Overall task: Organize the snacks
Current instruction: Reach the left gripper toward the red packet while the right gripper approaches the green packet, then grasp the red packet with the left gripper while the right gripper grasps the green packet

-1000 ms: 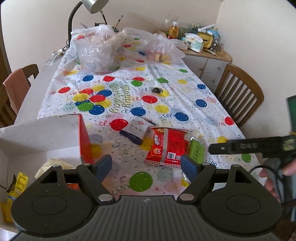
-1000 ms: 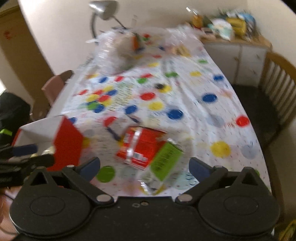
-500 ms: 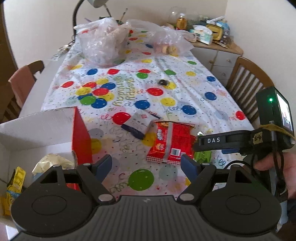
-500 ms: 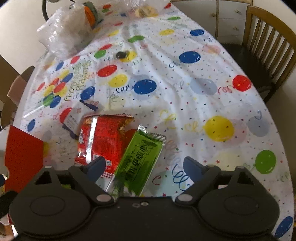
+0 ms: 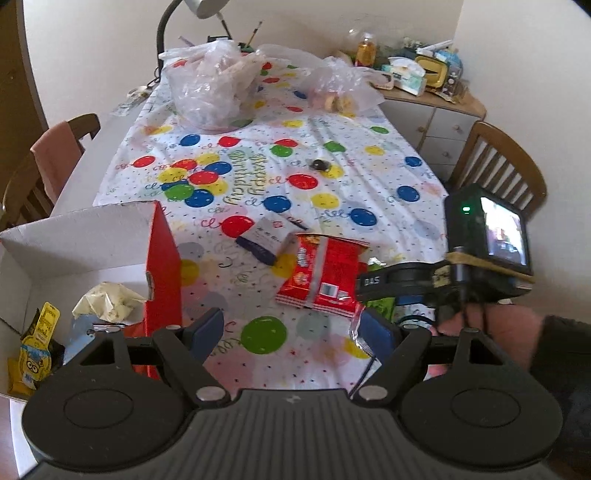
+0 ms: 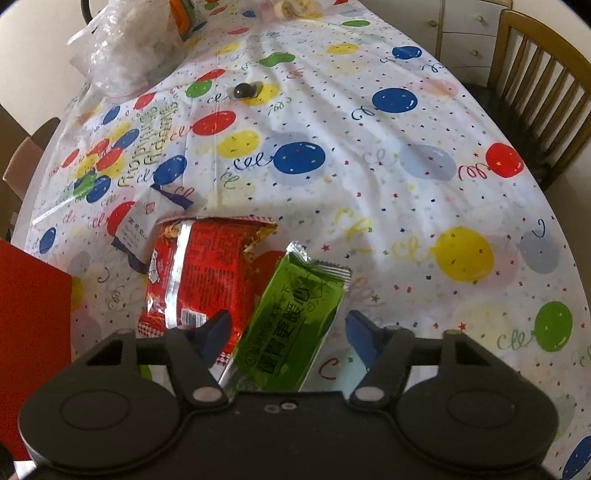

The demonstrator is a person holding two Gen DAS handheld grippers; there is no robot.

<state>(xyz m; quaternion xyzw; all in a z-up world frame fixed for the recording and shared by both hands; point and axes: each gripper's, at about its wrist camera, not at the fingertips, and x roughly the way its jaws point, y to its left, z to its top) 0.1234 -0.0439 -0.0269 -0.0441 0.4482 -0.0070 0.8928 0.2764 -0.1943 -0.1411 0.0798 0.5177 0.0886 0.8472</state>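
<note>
A green snack packet (image 6: 295, 317) lies on the balloon tablecloth, partly over a red snack bag (image 6: 203, 273). My right gripper (image 6: 288, 332) is open, its jaws on either side of the green packet's near half. A small white and blue packet (image 6: 138, 225) lies left of the red bag. In the left wrist view the red bag (image 5: 325, 273) and the white and blue packet (image 5: 264, 240) lie mid-table, and the right gripper's body (image 5: 443, 280) hides most of the green packet. My left gripper (image 5: 291, 332) is open and empty beside a red and white box (image 5: 162, 258) holding several snacks.
Clear plastic bags (image 5: 214, 88) of food sit at the table's far end under a lamp (image 5: 199, 7). A small dark round object (image 5: 320, 164) lies mid-table. Wooden chairs (image 5: 502, 166) stand at right and left. A cluttered cabinet (image 5: 424, 92) is at the back right.
My right gripper has moved down and forward over the green packet, so the packet now lies between its open jaws. The left gripper has stayed near the box.
</note>
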